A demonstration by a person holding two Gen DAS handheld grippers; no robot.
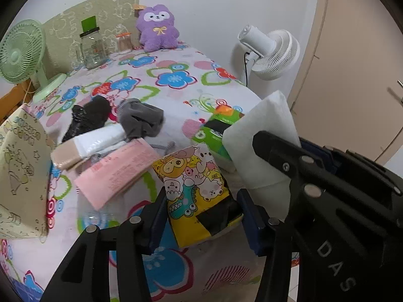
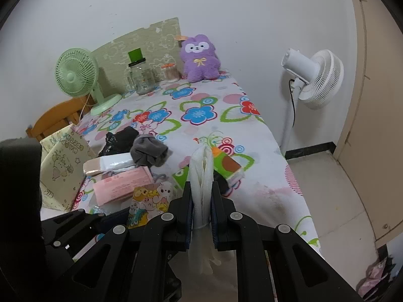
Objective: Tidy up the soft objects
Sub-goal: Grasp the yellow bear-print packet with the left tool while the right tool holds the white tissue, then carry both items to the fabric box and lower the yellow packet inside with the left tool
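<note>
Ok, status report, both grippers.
Right gripper shut on white tissue. Left gripper astride cartoon tissue pack, not clamped. Pink packet close by.

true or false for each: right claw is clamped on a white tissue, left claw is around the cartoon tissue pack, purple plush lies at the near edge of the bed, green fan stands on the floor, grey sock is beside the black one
1. The right claw is clamped on a white tissue. True.
2. The left claw has the cartoon tissue pack between its fingers. True.
3. The purple plush lies at the near edge of the bed. False: it sits at the far end, against the wall.
4. The green fan stands on the floor. False: it stands on the bed; the white fan is the one beside the bed.
5. The grey sock lies beside the black sock. True.
</note>
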